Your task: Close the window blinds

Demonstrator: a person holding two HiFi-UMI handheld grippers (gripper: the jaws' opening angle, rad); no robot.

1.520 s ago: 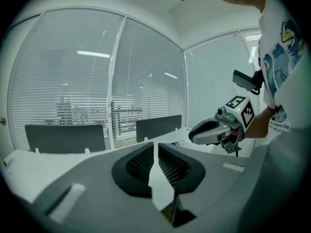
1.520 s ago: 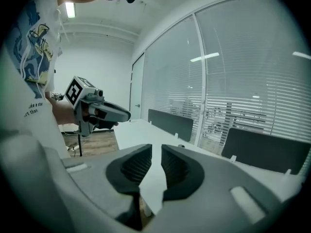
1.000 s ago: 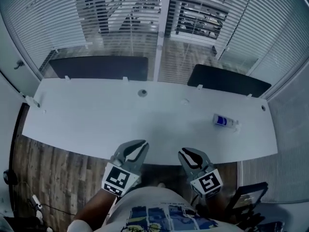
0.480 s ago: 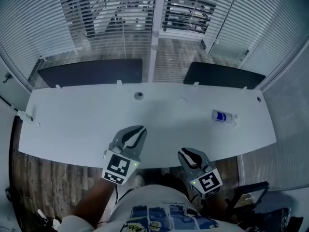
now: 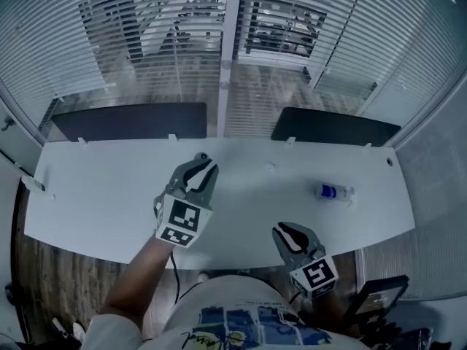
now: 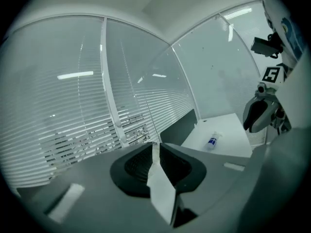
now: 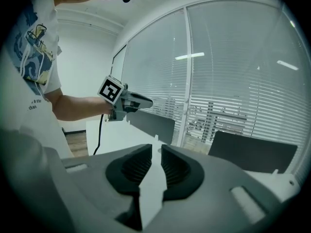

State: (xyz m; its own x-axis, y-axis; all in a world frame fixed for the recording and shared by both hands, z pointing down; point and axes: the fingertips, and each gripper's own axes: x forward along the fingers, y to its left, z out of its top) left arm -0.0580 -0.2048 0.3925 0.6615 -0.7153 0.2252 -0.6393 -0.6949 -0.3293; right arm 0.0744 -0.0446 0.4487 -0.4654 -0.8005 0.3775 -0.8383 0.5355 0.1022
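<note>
Two grippers. Your left gripper [image 5: 202,159] is out over the smooth white desk [image 5: 87,195], its jaws a narrow slit that has just been opening, with nothing between them. Your right gripper [image 5: 286,229] is at the near edge, also narrow and empty. The slatted blinds [image 5: 124,28] hang beyond the desk, behind two flat dark panels [image 5: 131,121]. One spray bottle [image 5: 332,192] lies to the right. Only the right gripper view shows your forearm [image 7: 77,108].

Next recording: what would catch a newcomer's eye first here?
The left gripper reaches out over the white desk; its empty jaws have just been opening. Beyond it hang the window blinds, slats partly open, and a small blue-labelled bottle lies at the desk's right.
</note>
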